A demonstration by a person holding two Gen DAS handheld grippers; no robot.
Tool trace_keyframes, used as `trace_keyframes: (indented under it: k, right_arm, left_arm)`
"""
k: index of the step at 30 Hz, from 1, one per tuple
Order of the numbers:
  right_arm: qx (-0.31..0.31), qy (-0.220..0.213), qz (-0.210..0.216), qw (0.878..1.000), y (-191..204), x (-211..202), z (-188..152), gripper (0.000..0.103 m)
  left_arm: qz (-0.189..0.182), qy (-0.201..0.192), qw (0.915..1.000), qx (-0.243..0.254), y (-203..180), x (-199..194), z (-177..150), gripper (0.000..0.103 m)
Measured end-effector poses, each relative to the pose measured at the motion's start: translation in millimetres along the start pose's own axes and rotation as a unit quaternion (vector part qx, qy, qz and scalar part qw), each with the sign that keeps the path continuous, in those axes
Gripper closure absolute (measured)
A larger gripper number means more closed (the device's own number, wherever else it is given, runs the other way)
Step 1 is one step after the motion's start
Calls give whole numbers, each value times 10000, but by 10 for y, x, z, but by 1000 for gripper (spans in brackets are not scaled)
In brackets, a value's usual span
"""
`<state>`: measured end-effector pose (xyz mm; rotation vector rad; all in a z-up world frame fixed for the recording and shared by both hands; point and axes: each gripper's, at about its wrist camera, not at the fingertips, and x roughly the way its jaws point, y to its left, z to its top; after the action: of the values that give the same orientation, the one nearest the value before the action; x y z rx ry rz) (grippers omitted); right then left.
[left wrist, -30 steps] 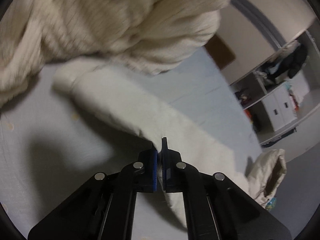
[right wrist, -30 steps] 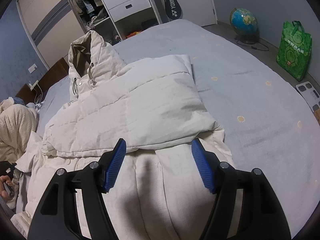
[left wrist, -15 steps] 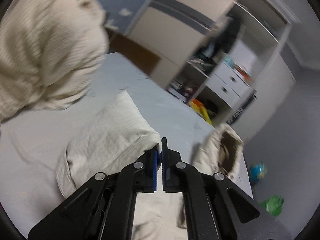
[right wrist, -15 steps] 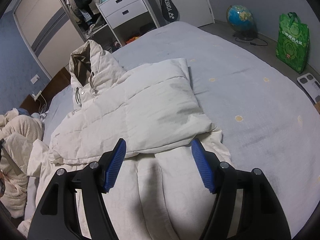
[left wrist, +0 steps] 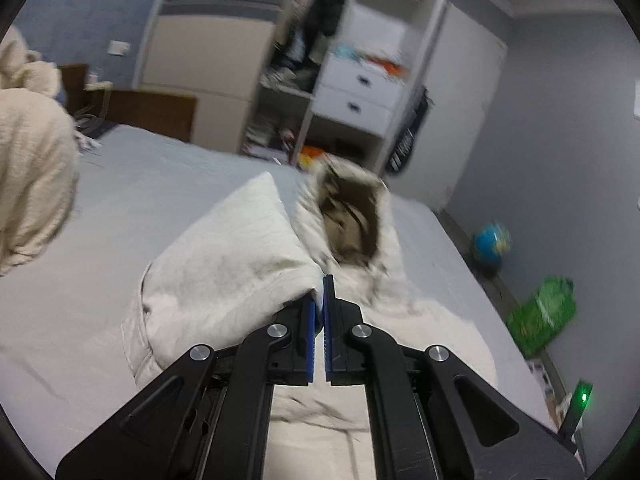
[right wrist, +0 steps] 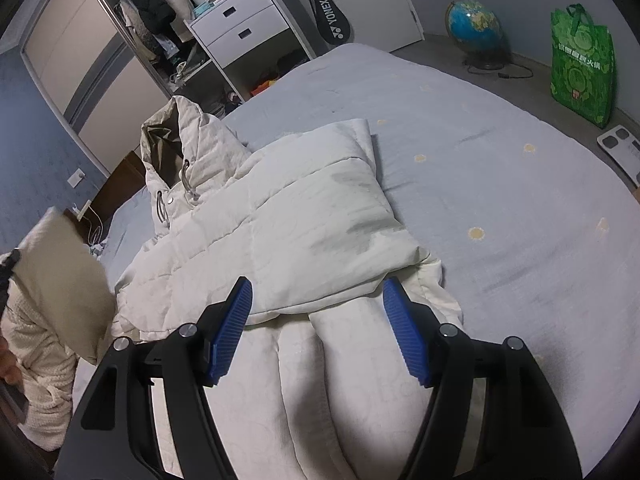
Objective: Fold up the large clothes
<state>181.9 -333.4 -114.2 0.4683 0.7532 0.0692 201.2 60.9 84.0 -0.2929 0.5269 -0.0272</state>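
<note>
A cream hooded puffer jacket [right wrist: 288,224] lies on the grey bed [right wrist: 520,208], one sleeve folded across its body, hood [right wrist: 180,140] toward the wardrobe. My left gripper [left wrist: 320,292] is shut on the jacket's other sleeve [left wrist: 232,264] and holds it lifted and doubled over the jacket, near the hood [left wrist: 352,216]. In the right wrist view this lifted sleeve [right wrist: 60,280] shows at the left edge. My right gripper [right wrist: 316,300] is open and empty, hovering just above the jacket's lower half.
A white drawer unit and open wardrobe [right wrist: 240,28] stand beyond the bed. A globe [right wrist: 474,24], a green bag [right wrist: 582,64] and a scale [right wrist: 622,148] sit on the floor to the right. A person in a cream robe [right wrist: 36,380] is at the left.
My left gripper has lifted the sleeve off the bed and swung it over toward the jacket's body and hood. The right gripper has stayed open, drifting slightly.
</note>
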Motion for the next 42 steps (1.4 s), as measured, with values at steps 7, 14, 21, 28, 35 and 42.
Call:
trace_keyframes:
  k: [7,14,21,28,35,42]
  right_arm:
    - [225,-33,92,9997,-93,-31,11,38]
    - [138,-3,123,9998,-60,-20,8,38]
    - [-224,10,93,9997,81,-24,-8,38]
    - [-1430,212,164,9894,638,1,-144,38]
    - [-3128,496,413,9476,1823,153,-437,38]
    - [-4148,689,648,9050,2820,437,-707,38]
  left_arm:
    - [58,778,9945,706,-592,696,-572,100]
    - [108,1630,9829,850,-759,1184,-1027,88]
    - [-406,1666,9817,834,-799,866,-1331,29]
    - [-4,1332,9905,341,-238,328,-1086,29]
    - [1045,866,9854,-1025,839,33,-813,26]
    - [1305,486,9727,-1854,1489,-189,-933,26]
